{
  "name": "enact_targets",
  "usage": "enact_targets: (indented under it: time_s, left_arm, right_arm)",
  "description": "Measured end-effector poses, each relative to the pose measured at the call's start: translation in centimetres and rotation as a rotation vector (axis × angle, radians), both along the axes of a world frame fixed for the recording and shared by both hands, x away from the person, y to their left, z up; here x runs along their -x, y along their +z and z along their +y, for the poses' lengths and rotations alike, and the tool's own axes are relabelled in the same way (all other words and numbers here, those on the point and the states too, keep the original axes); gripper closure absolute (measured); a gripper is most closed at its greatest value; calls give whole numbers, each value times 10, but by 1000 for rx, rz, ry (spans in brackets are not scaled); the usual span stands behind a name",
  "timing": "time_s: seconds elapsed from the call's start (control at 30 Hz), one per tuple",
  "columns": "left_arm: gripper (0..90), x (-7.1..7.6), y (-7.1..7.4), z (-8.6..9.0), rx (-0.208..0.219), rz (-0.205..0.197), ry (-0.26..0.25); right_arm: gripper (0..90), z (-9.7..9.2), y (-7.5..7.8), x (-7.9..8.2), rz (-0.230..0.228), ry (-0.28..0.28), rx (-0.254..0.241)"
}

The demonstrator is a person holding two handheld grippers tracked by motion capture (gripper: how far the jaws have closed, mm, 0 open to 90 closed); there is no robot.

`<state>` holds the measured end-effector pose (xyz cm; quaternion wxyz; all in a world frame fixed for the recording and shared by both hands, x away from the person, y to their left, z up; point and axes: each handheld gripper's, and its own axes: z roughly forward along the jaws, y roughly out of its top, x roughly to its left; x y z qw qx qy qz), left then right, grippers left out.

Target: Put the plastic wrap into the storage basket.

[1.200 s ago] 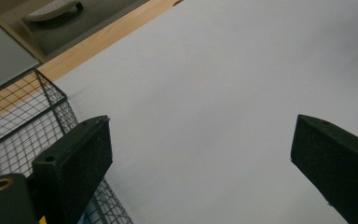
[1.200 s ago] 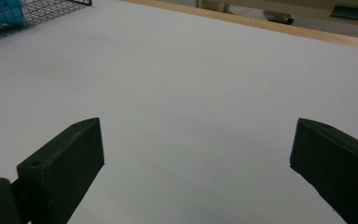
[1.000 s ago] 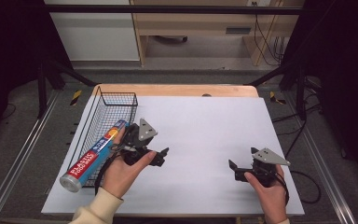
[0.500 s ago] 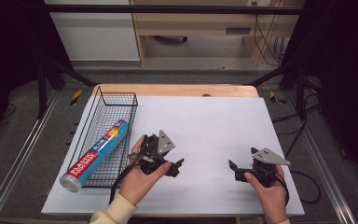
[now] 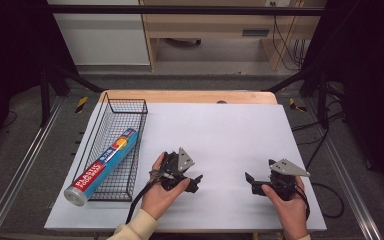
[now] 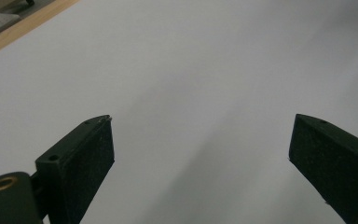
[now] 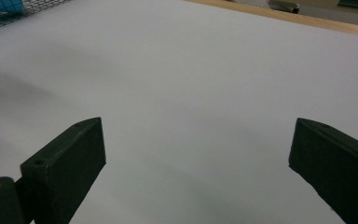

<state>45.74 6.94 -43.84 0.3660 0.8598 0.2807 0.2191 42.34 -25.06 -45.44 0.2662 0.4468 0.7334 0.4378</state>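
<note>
Both tongs are released, jaws spread over bare white table (image 5: 230, 130). Farthest left, a wire basket (image 5: 139, 107) holds a blue roll of plastic food wrap (image 5: 101, 166) lying lengthwise. Just beside it is the left gripper (image 5: 196, 181); the right gripper (image 5: 251, 182) sits well apart.

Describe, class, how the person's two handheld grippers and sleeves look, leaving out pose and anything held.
Both the left gripper and the right gripper are black, each topped by a grey three-cornered plate. Each has two flat, blocky black jaws with small screw holes; a brass-coloured fitting sits near the left jaw. A black cable trails from the left gripper. The left forearm wears a cream sleeve.
</note>
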Motion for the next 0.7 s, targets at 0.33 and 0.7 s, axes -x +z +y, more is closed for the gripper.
enact_targets:
  time_s: [0.33, 0.7]
  left_arm:
    - [67, -5, -18, 6, -24, 8, -17]
    - [67, 6, -27, 20, 33, 27, -39]
  right_arm:
    - [44, -1, -3, -2, 31, -4, -2]
    - [47, -3, -12, -6, 68, -46, 20]
